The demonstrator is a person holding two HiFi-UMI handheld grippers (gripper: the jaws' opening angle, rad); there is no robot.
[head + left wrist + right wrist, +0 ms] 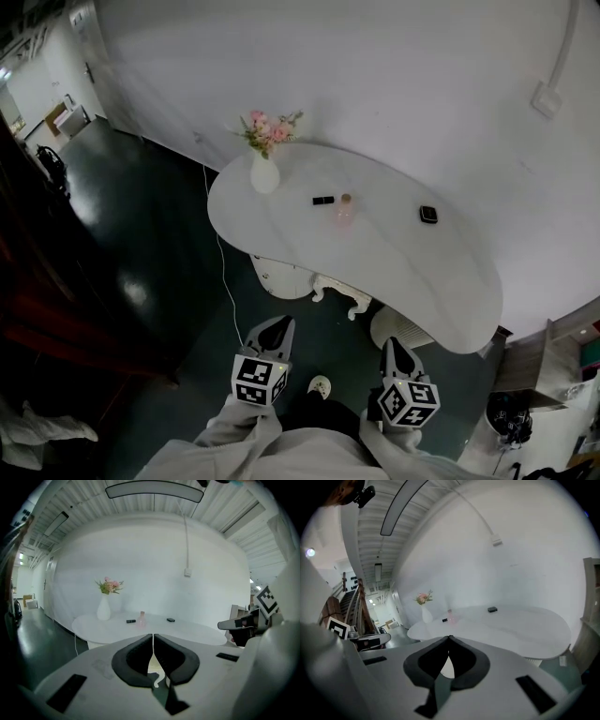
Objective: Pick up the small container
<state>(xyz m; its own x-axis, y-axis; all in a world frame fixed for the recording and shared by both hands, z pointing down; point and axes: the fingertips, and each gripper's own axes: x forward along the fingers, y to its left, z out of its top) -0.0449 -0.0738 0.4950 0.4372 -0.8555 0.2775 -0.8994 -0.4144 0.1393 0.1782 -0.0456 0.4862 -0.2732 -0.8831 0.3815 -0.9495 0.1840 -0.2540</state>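
Observation:
On a white curved table lie a small black square container, a pale pink bottle and a flat black bar. The left gripper view shows the same container and bottle far ahead. In the right gripper view the container sits at mid table. My left gripper and right gripper are held low, short of the table's near edge and well away from all three items. Both are shut with nothing between their jaws, as each gripper view shows.
A white vase with pink flowers stands at the table's left end. Under the table are ornate white legs and a cable trailing over the dark floor. A shelf unit stands at the right. A white wall runs behind the table.

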